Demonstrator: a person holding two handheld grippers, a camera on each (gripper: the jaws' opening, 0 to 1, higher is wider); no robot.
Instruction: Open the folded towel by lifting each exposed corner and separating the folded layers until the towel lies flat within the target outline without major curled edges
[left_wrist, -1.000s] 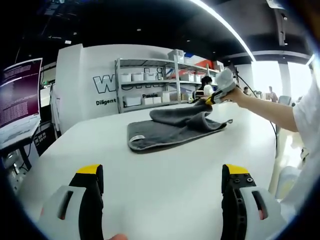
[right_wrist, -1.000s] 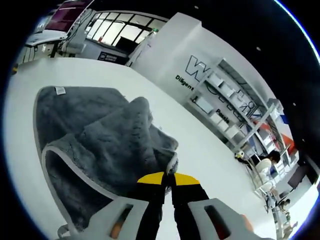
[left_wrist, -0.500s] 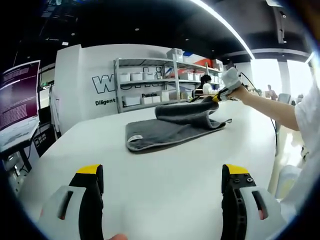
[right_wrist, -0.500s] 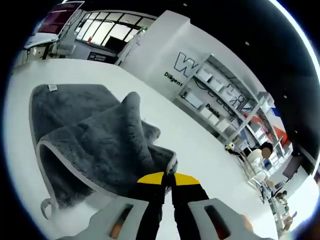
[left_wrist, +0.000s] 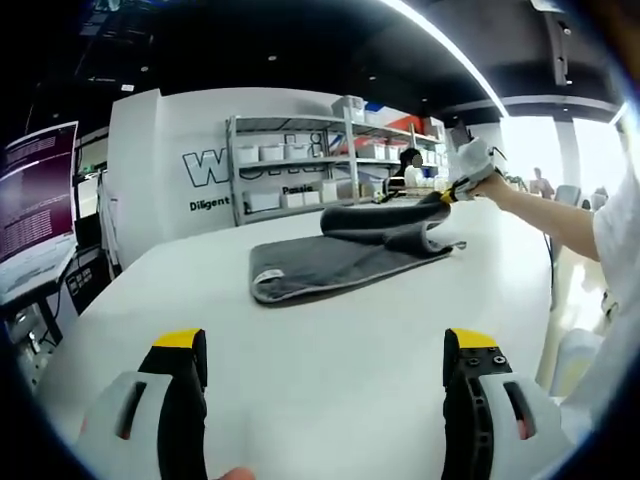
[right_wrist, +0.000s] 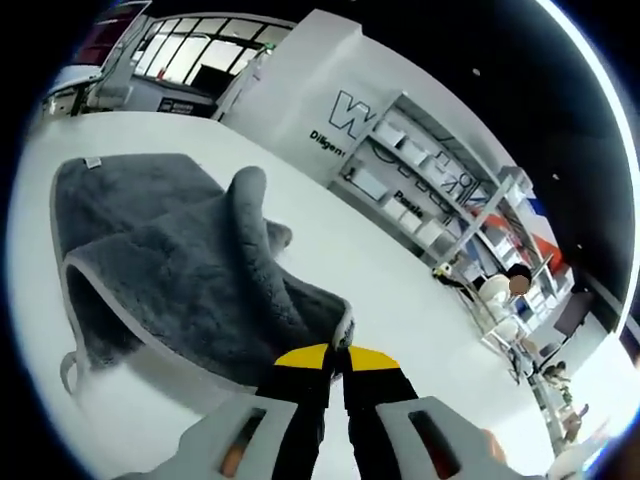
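Note:
A grey towel (left_wrist: 330, 260) with a pale border lies on the white table (left_wrist: 300, 370), partly folded. Its upper layer is lifted at the far right corner. My right gripper (right_wrist: 336, 356) is shut on that towel corner (right_wrist: 335, 325), and the layer hangs from it in a fold (right_wrist: 250, 230) above the lower layer (right_wrist: 110, 200). In the left gripper view the right gripper (left_wrist: 452, 190) shows held by a hand, raised above the towel's right end. My left gripper (left_wrist: 325, 350) stands open low over the near part of the table, well short of the towel, nothing between its fingers.
A metal shelf rack (left_wrist: 320, 160) with white bins stands against the white lettered wall behind the table. A monitor (left_wrist: 35, 215) is at the left. A person's arm (left_wrist: 560, 225) reaches in from the right. People sit in the far background (right_wrist: 495, 290).
The right gripper has carried the held corner further right and away, drawing the upper layer off the lower one. The left gripper has stayed where it was.

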